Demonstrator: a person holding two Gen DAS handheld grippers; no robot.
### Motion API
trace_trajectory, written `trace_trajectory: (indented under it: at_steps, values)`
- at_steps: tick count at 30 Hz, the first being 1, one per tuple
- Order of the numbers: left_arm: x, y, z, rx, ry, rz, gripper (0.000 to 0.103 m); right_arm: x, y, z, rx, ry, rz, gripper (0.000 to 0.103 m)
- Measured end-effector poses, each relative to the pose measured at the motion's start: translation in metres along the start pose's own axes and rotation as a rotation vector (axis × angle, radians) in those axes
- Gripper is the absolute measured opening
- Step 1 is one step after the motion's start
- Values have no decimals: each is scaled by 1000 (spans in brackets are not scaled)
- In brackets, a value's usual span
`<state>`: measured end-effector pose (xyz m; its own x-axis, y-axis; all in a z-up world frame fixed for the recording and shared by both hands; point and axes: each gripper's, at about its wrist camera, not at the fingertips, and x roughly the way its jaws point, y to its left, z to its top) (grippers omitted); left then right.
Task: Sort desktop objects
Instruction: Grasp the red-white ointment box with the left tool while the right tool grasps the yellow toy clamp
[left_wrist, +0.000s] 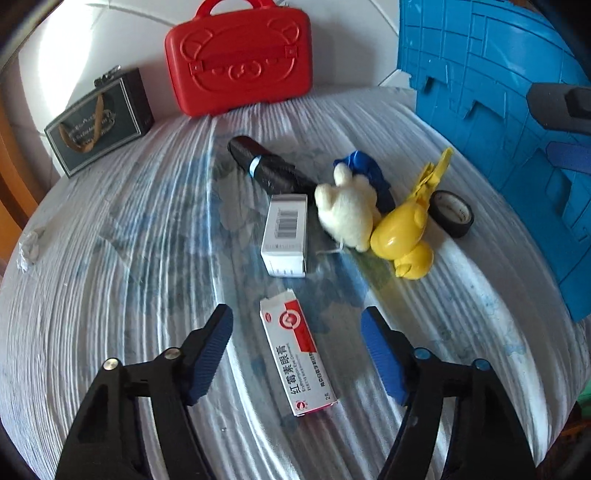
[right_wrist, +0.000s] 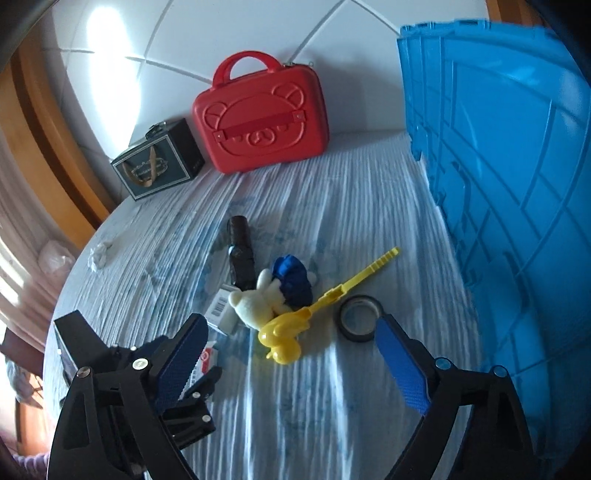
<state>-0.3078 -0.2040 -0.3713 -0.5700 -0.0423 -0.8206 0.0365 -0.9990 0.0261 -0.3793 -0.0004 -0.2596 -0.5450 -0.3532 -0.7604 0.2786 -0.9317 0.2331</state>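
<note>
My left gripper (left_wrist: 297, 317) is open and empty; a red-and-white ointment box (left_wrist: 297, 356) lies on the cloth between its fingers. Beyond it lie a white barcode box (left_wrist: 285, 236), a black roll (left_wrist: 267, 166), a white plush toy (left_wrist: 347, 212) with a blue part (left_wrist: 365, 168), a yellow duck-shaped toy (left_wrist: 404, 232) and a black tape roll (left_wrist: 452, 212). My right gripper (right_wrist: 290, 332) is open and empty, above the yellow toy (right_wrist: 286, 332) with the tape roll (right_wrist: 360, 317) by its right finger. The left gripper shows at the lower left of the right wrist view.
A red bear-face case (left_wrist: 240, 59) and a dark gift box (left_wrist: 99, 122) stand against the tiled wall at the back. A big blue crate (right_wrist: 509, 206) stands on the right. A crumpled white scrap (left_wrist: 29, 249) lies at the left edge of the striped cloth (left_wrist: 129, 258).
</note>
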Motion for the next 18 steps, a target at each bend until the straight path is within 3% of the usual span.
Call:
trace_trajectory:
  at_steps: [5,10,13,14,15,16,18]
  values:
    - [17,13,-8,-40,60,10,52,28,-11,-6,24,73,41,82]
    - [16,15,-7,-32,56,-21,32,59,-15,-4,79,125,48,73]
    - [15,12,-6,-1,61,-23,30,83,-16,3,127,153,48,62]
    - [14,14,-6,-5,65,-32,30,93,-15,5,136,173,9,60]
    - [15,15,-6,-6,70,-37,30,102,-17,6,152,197,-15,52]
    - [14,15,-6,3,71,-38,30,110,-20,5,192,224,-12,38]
    - [15,14,-6,19,69,-42,30,122,-31,2,320,243,29,37]
